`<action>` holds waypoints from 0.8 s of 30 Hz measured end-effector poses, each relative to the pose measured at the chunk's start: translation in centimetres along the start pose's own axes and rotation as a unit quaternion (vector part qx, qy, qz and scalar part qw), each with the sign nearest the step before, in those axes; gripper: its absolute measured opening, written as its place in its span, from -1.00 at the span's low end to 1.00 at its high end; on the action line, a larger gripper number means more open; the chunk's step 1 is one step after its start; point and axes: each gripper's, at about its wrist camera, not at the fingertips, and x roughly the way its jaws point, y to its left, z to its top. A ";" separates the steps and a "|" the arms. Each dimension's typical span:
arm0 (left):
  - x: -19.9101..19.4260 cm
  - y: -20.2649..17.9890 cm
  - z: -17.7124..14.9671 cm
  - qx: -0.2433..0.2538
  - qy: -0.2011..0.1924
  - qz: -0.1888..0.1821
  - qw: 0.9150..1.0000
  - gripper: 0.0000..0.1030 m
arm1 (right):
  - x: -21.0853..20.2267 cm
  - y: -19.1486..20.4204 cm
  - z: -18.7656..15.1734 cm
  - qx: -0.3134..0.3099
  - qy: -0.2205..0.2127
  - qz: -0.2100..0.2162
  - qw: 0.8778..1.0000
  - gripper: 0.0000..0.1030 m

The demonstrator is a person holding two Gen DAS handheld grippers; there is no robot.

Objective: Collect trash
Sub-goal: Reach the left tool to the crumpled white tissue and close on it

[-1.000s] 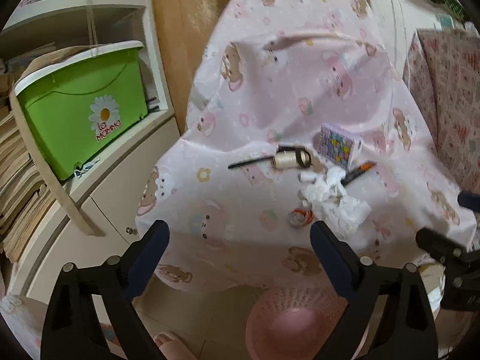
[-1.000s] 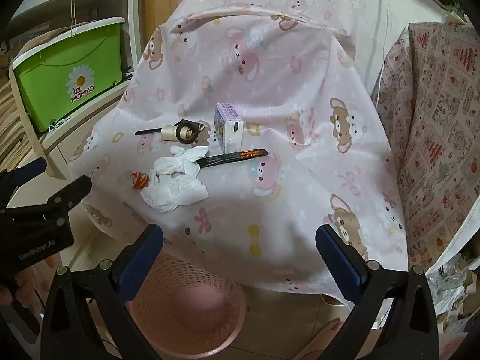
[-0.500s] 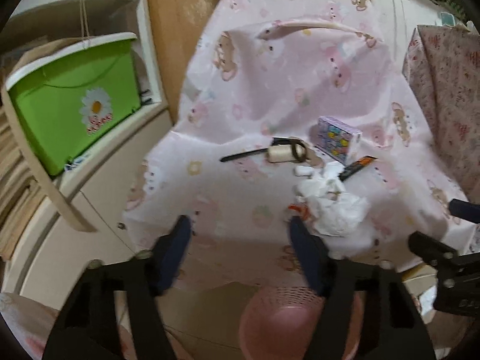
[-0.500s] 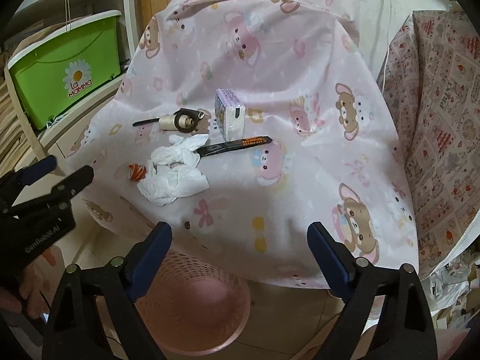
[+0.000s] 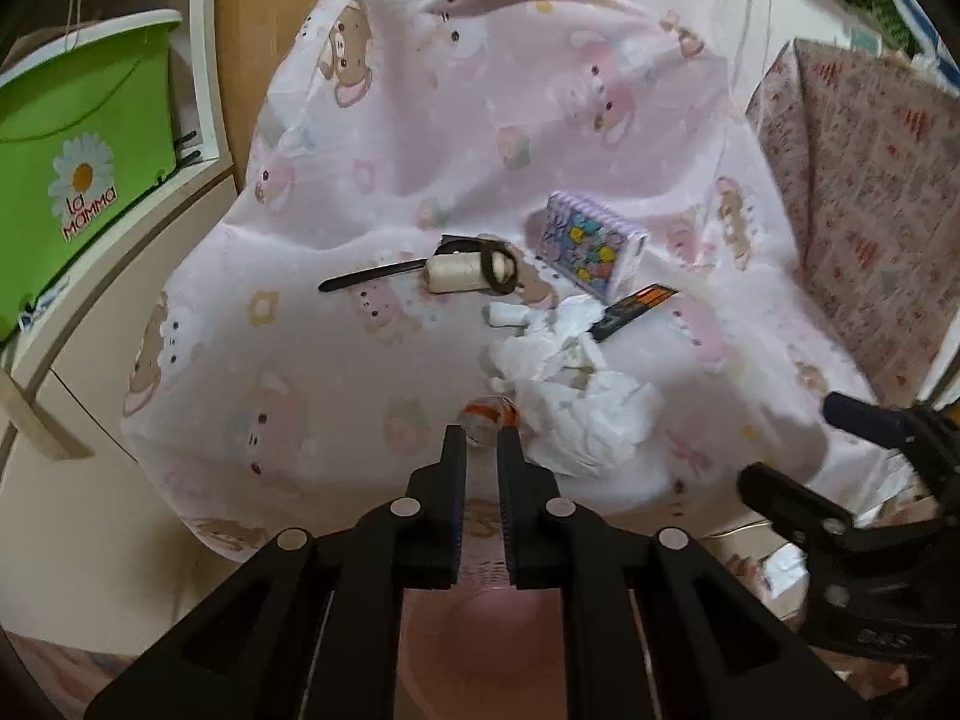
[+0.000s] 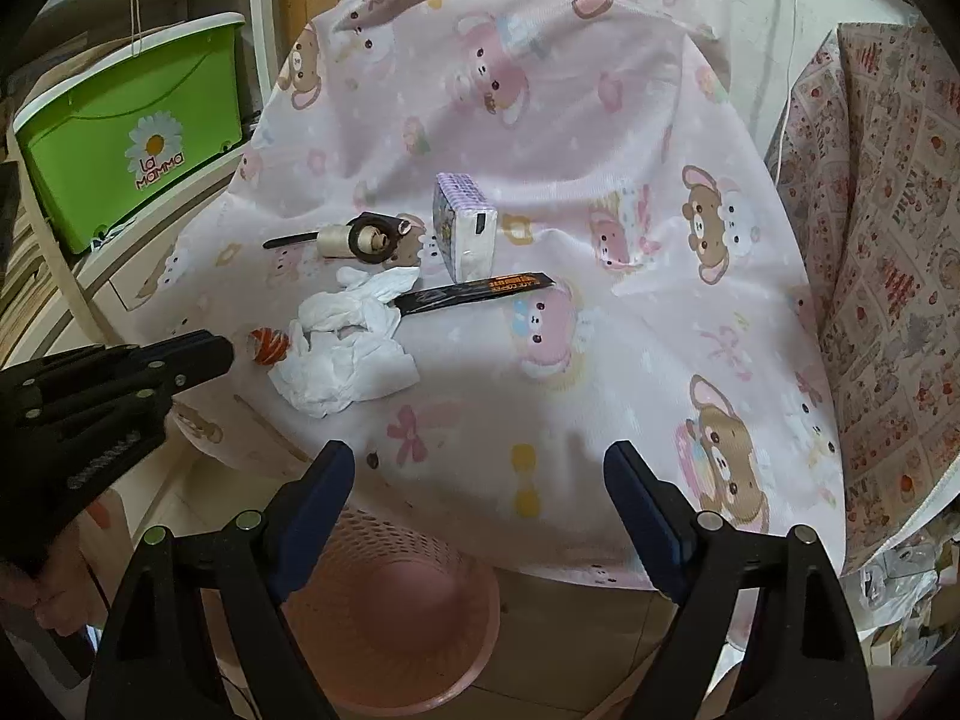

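A crumpled white tissue (image 5: 576, 396) (image 6: 345, 354) lies on the pink bear-print cloth (image 5: 420, 180) (image 6: 570, 240). A small orange-and-white wrapper (image 5: 489, 411) (image 6: 268, 345) lies at its left edge. My left gripper (image 5: 480, 441) (image 6: 222, 354) is nearly shut, with a narrow gap and nothing between the fingers, its tips just short of the wrapper. My right gripper (image 6: 477, 459) is open and empty over the cloth's front edge. A pink mesh bin (image 6: 390, 612) (image 5: 480, 630) stands on the floor below both grippers.
On the cloth behind the tissue lie a thread spool with a black tape ring (image 6: 354, 238) (image 5: 468, 267), a tissue pack (image 6: 465, 228) (image 5: 594, 246) and a black sachet (image 6: 480, 294) (image 5: 636, 309). A green box (image 6: 132, 132) (image 5: 66, 180) sits on shelves at left. A patterned cover (image 6: 888, 240) hangs at right.
My left gripper has closed from wide open to nearly shut and moved forward to the orange wrapper. My right gripper has moved slightly closer to the cloth and stays open.
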 end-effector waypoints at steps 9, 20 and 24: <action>2.7 1.1 0.5 -0.048 0.034 -0.040 0.997 -0.65 | 0.7 0.0 0.6 -0.004 -0.001 -0.002 1.000 0.69; 3.3 0.6 1.4 -0.046 0.033 -0.048 0.997 -0.80 | 1.0 -1.0 1.5 0.020 -0.002 0.000 1.000 0.48; 2.9 1.5 1.5 -0.065 0.026 -0.049 0.996 -0.93 | 1.2 -1.1 1.9 0.027 -0.001 0.007 1.000 0.30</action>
